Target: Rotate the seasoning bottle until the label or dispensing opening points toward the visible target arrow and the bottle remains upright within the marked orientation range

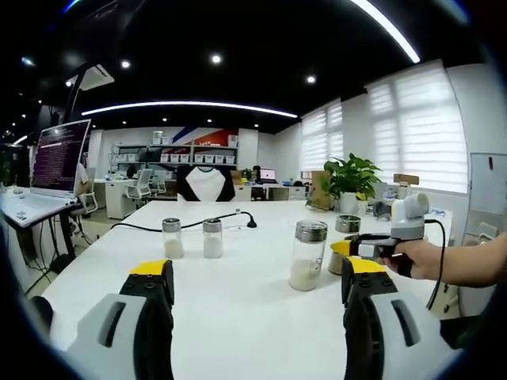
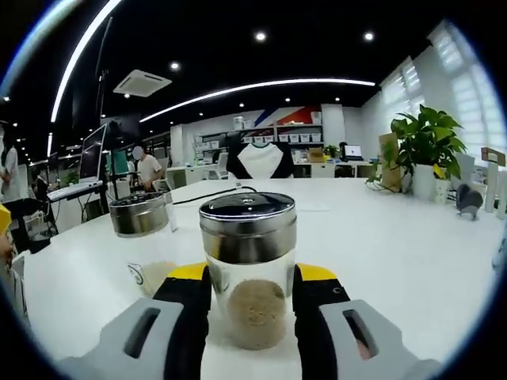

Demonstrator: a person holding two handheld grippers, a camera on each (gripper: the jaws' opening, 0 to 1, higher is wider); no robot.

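Note:
A glass seasoning bottle point(image 2: 248, 229) with a metal lid and brownish powder stands upright on the white table point(image 2: 380, 237). My right gripper point(image 2: 252, 275) is shut on it, one yellow-tipped jaw against each side. In the left gripper view this bottle point(image 1: 346, 225) is at centre right, and the right gripper point(image 1: 358, 247) comes in from the right in a person's hand point(image 1: 424, 257). A second, larger bottle point(image 1: 307, 255) with white powder stands just left of it and appears in the right gripper view as a bottle point(image 2: 142, 229) at the left. My left gripper point(image 1: 257, 279) is open above the table, holding nothing.
Two small shaker bottles point(image 1: 172, 237) point(image 1: 212, 237) stand side by side at the left middle. A black cable point(image 1: 190, 224) runs across the table's far part. A monitor point(image 1: 59, 157) is at far left and a potted plant point(image 1: 352, 178) at the far right edge.

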